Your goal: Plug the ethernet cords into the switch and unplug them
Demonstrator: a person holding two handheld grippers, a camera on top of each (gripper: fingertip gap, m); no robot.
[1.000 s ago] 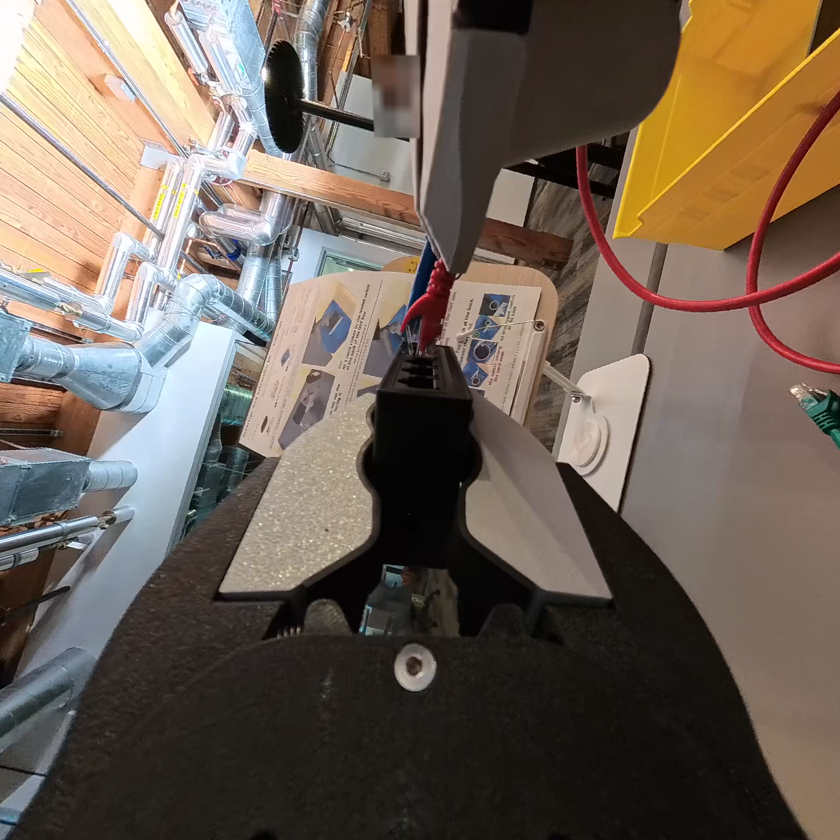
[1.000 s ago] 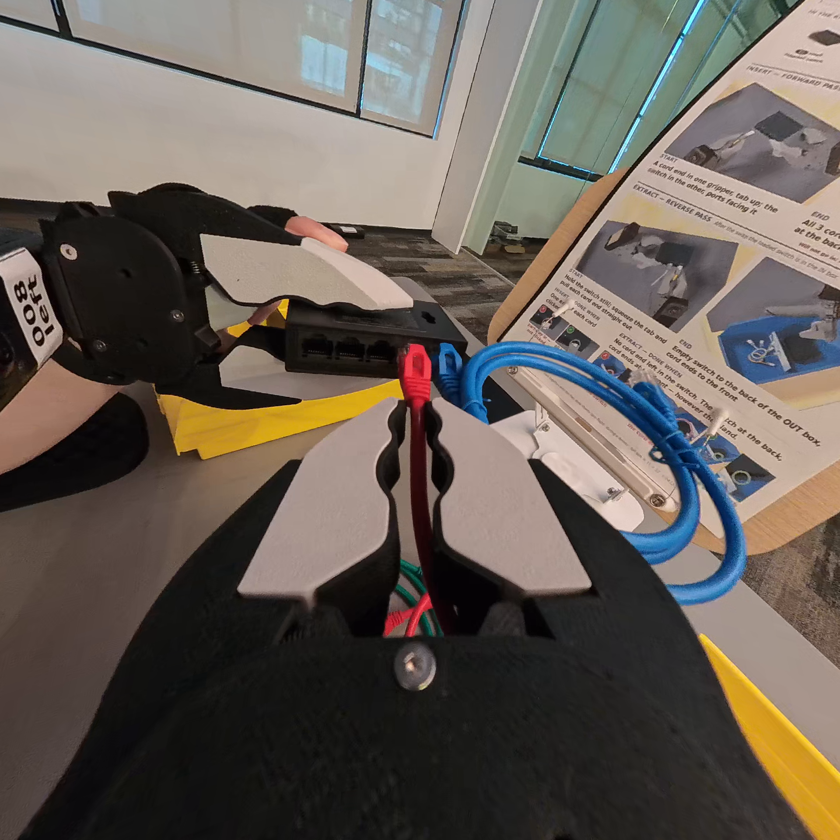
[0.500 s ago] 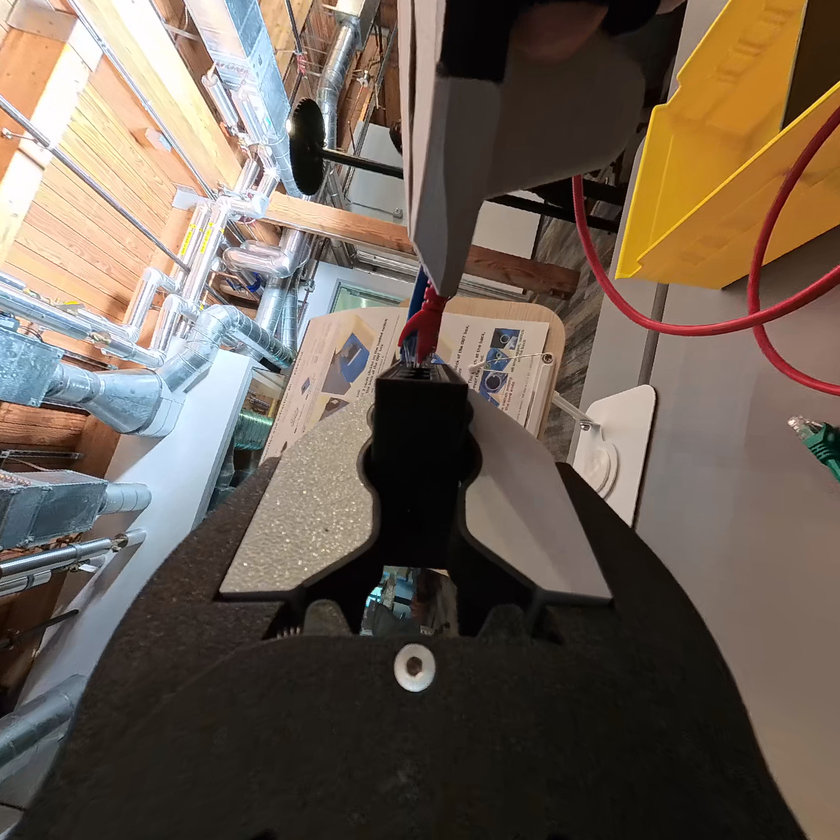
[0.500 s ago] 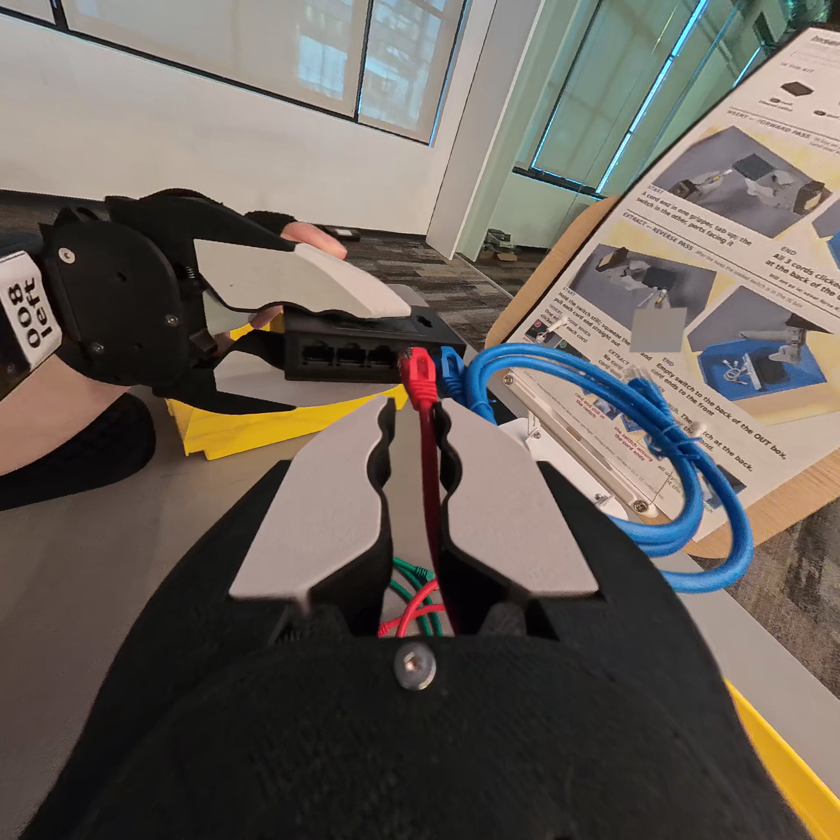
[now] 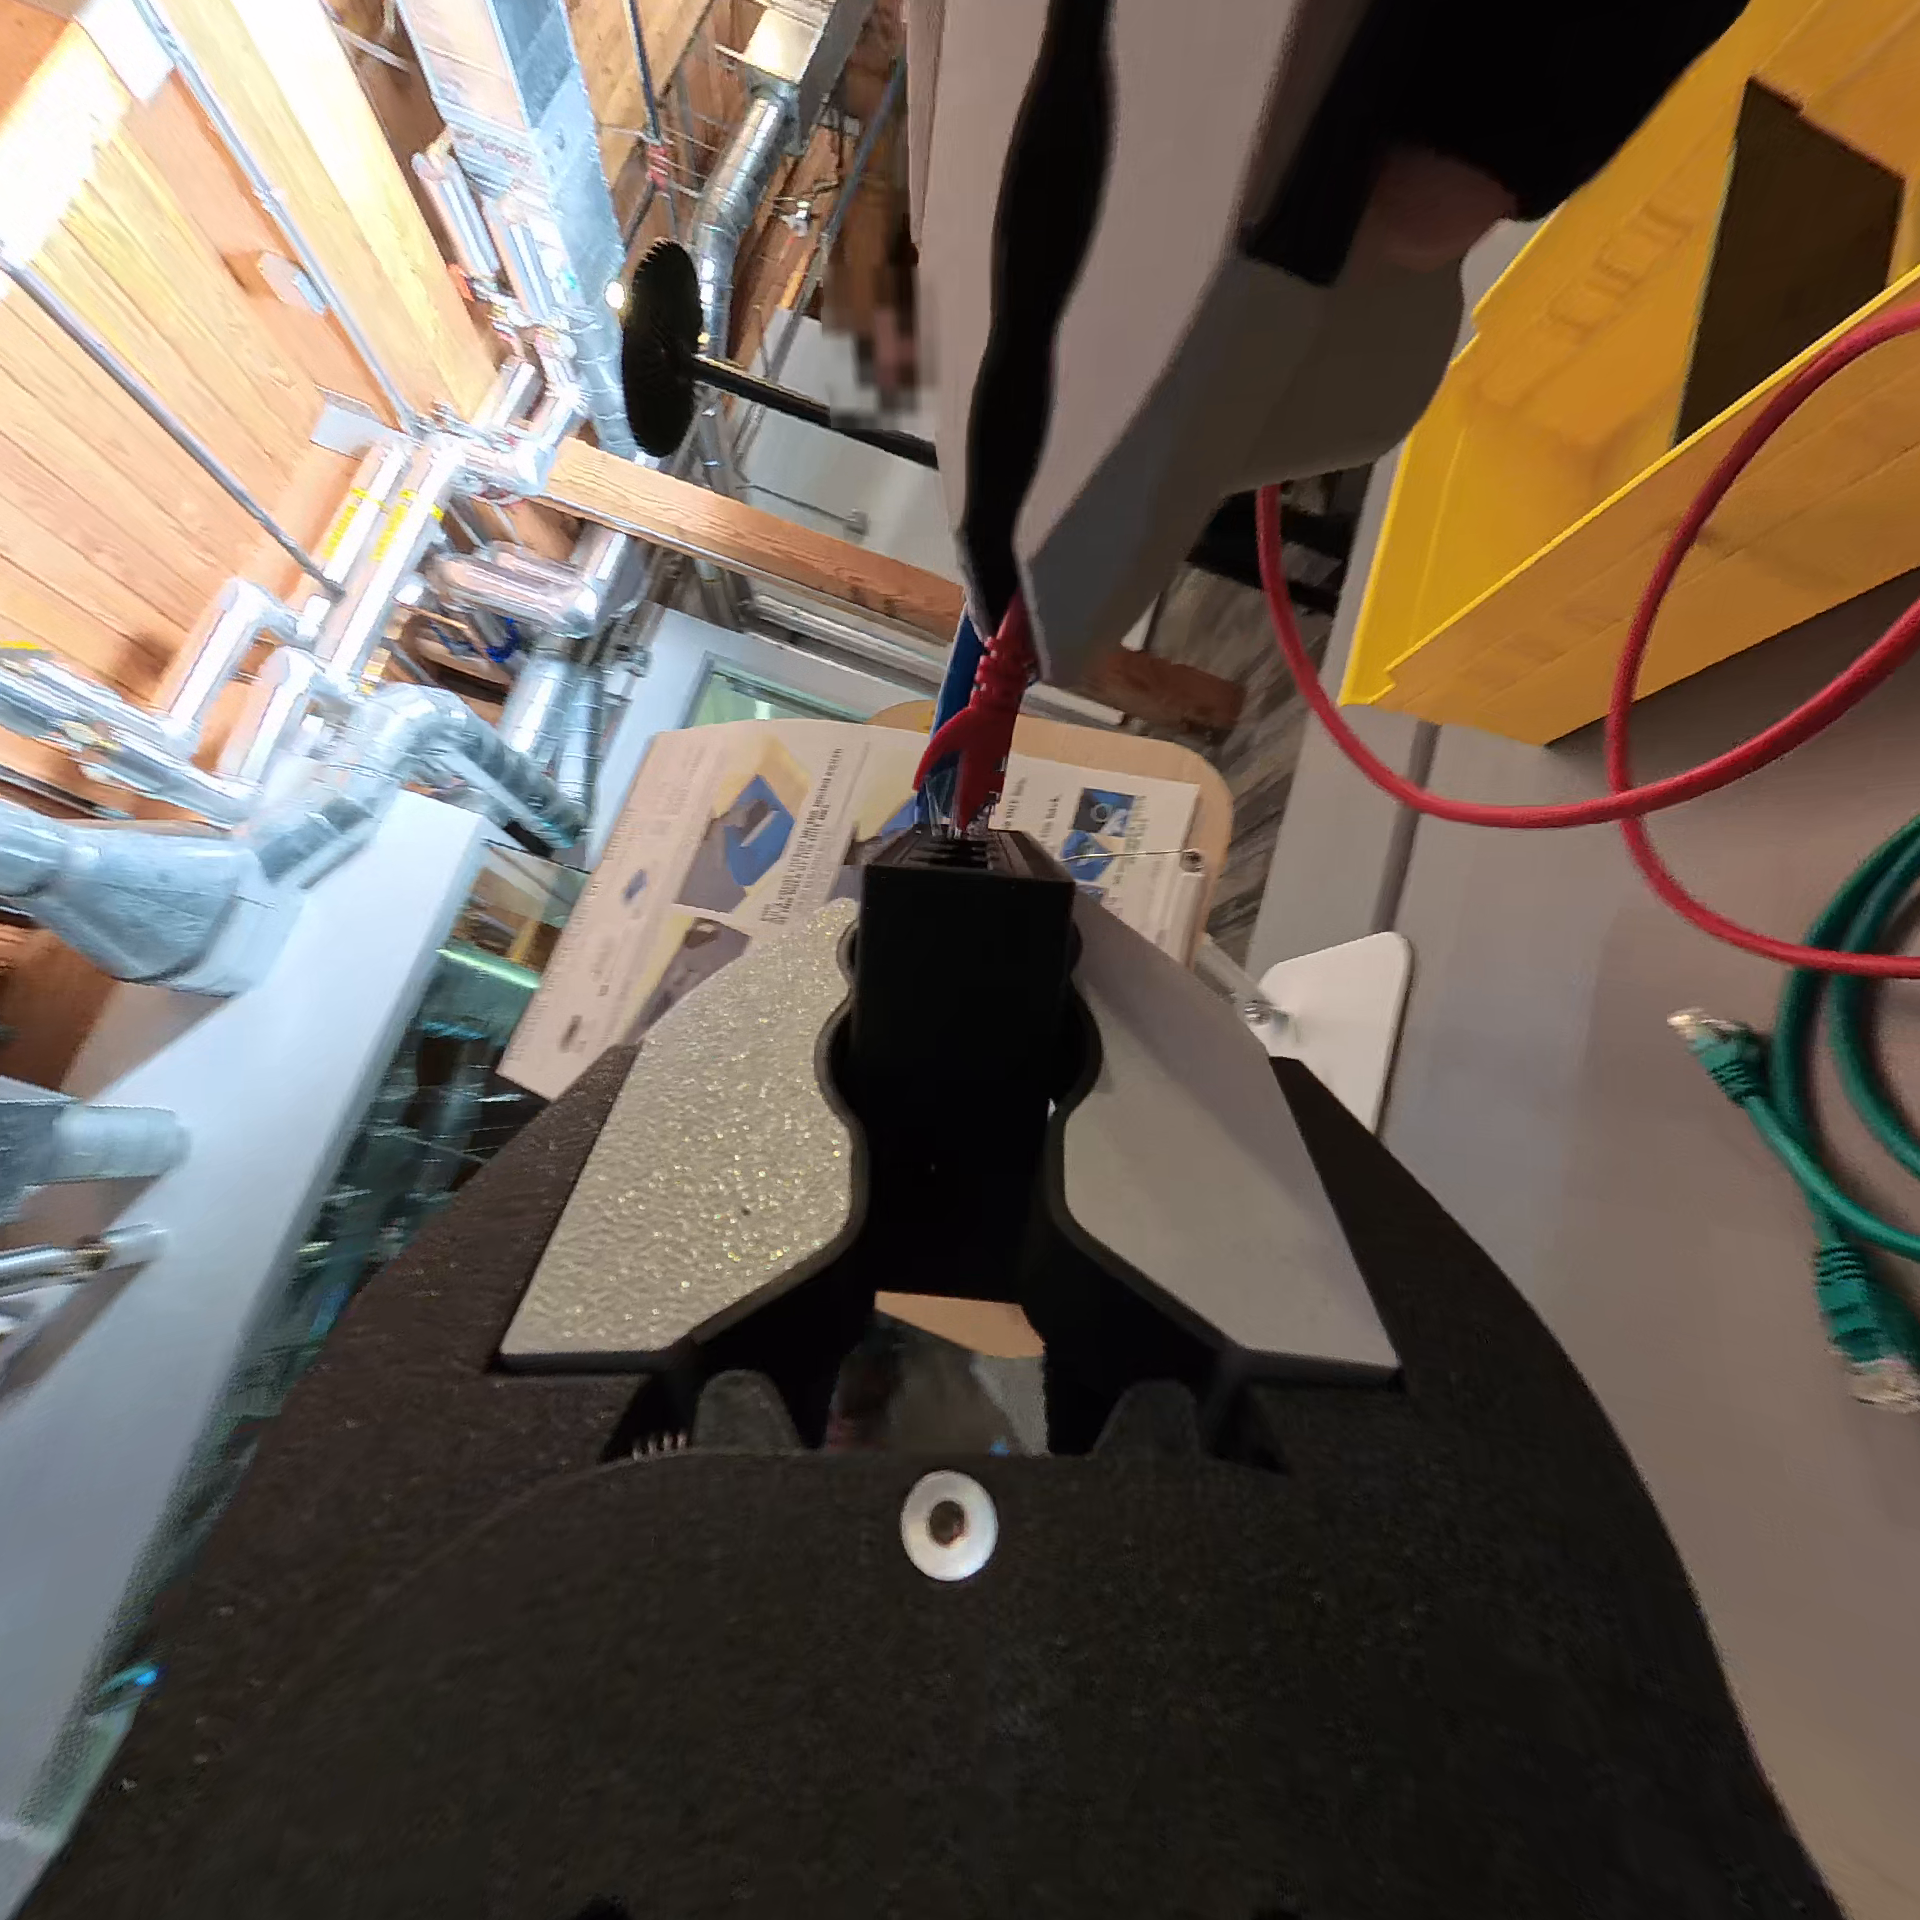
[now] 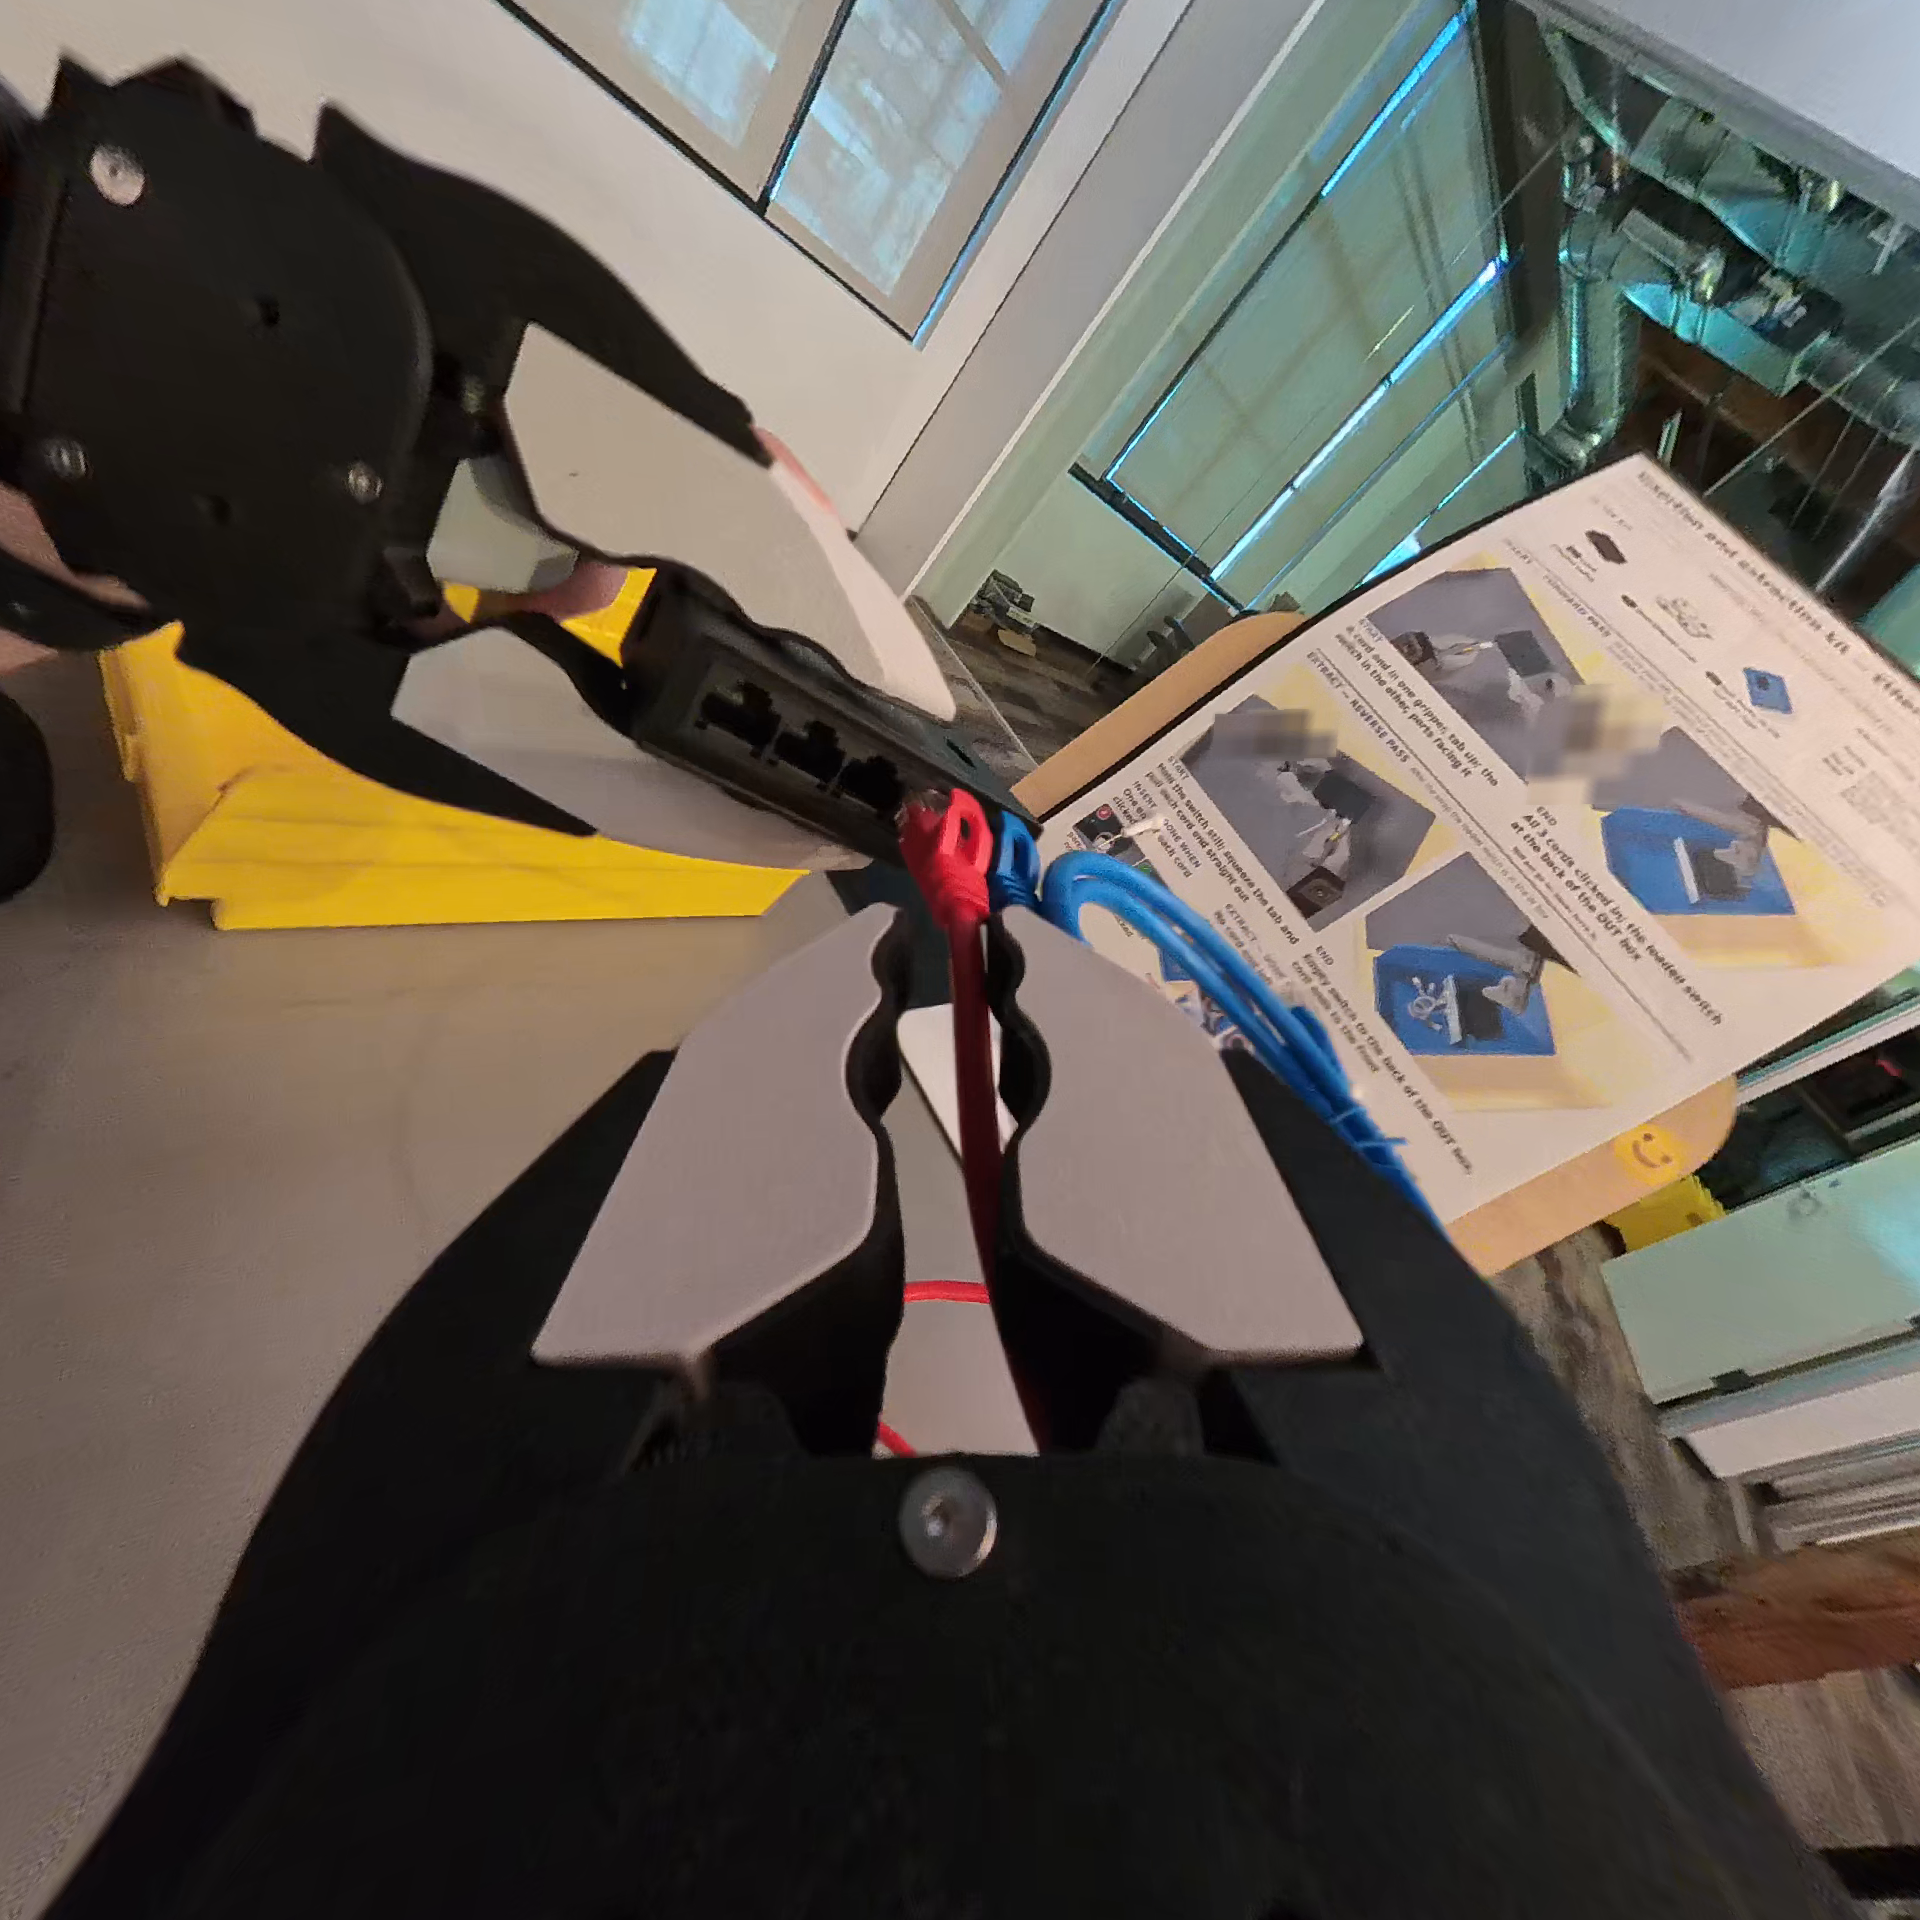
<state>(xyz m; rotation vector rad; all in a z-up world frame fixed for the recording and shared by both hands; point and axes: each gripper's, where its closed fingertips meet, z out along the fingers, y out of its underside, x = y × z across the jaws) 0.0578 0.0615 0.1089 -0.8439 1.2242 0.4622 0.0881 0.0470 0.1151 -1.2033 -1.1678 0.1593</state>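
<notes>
Switch sits clamped in your left gripper; beside its blue cord, your right gripper pinches the red cord, apparently half-seated; green cord remains.

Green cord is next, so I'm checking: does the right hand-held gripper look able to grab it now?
Probably not yet: the right hand-held gripper is shut on the red cord. The green cord lies loose on the table.

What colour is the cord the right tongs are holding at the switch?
Red cord, seen best in the right wrist view, its plug at the black switch.
</notes>
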